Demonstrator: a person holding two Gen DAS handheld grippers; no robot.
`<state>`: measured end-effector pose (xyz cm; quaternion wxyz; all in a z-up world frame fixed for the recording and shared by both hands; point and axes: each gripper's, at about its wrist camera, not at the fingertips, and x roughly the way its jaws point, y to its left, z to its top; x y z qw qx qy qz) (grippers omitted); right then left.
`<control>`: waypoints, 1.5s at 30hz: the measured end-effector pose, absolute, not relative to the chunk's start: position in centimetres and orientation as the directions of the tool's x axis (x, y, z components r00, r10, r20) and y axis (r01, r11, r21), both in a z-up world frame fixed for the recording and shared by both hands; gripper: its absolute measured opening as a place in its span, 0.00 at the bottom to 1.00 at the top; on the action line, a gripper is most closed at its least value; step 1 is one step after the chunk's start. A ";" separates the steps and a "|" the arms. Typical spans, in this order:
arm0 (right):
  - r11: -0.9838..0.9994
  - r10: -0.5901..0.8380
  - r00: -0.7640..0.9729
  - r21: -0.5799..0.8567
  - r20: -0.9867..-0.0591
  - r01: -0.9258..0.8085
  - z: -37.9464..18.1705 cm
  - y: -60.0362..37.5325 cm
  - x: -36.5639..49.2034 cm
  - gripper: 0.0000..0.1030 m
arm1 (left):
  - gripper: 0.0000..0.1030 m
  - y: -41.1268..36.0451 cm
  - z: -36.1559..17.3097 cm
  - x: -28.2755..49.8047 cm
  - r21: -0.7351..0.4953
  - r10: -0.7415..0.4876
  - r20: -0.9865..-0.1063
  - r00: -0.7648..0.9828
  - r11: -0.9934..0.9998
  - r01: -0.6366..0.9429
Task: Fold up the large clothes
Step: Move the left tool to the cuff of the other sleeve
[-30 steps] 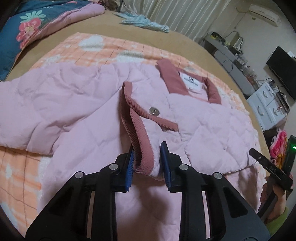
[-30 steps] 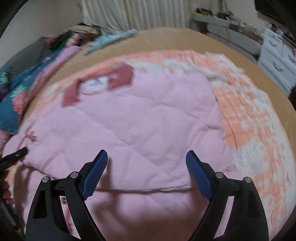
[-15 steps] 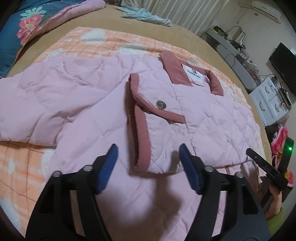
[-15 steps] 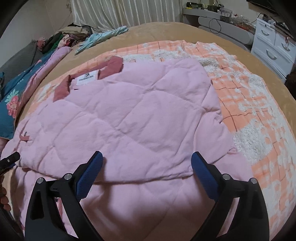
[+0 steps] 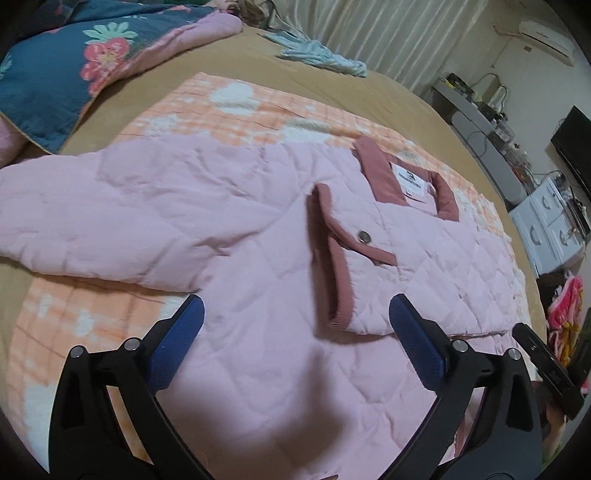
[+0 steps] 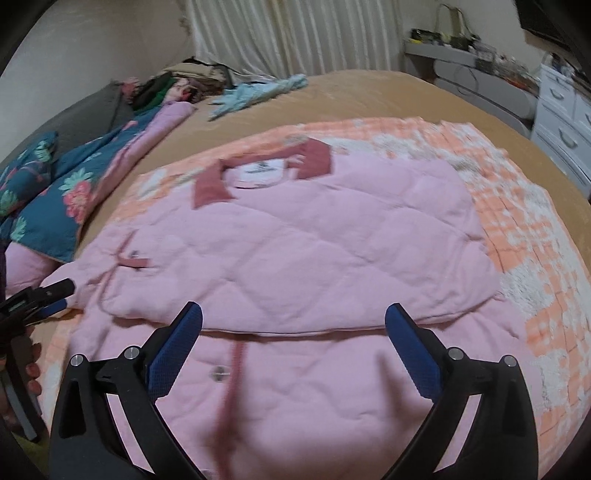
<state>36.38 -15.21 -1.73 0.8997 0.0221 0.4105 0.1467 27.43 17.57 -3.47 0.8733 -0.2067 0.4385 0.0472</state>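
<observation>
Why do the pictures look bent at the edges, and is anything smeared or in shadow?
Both views: fisheye lens bows the bed and blackens the corners. Left wrist: the left gripper throws a dark shadow on the pink jacket. Right wrist: the jacket's dark-red placket smears with motion blur near the right gripper.

- Bed [image 5: 388,99], tan cover, carries everything else here.
- Orange-and-white checked blanket [image 5: 236,99] spread over the bed's middle; also seen toward the bed's right side [image 6: 535,236].
- Dark blue floral quilt [image 5: 55,74] with pink lining, bunched along the bed's left edge [image 6: 48,184].
- Light blue cloth [image 5: 317,55], crumpled near the bed's far edge [image 6: 258,92].
- Heap of mixed clothes [image 6: 184,81] at the far-left corner.
- White curtains [image 6: 288,37] behind the bed.
- White drawers [image 5: 546,229] off the bed's right side.
- Air conditioner [image 5: 546,35] high on the wall.
</observation>
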 end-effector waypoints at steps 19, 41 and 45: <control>0.872 0.401 0.623 0.072 -0.672 -0.484 3.2 -1.6 32.8 0.96 | 0.91 25.6 -1.5 23.5 -0.258 0.083 -0.776 0.625 0.863 -0.434; 0.744 0.478 0.555 -0.022 -0.681 -0.668 2.8 12.1 31.0 0.96 | 0.91 37.1 -3.4 19.6 -0.287 0.202 -0.803 0.561 0.694 -0.660; 0.721 0.481 0.528 -0.027 -0.700 -0.693 1.7 14.4 31.1 0.96 | 0.91 38.7 -3.8 19.1 -0.295 0.211 -0.807 0.552 0.666 -0.685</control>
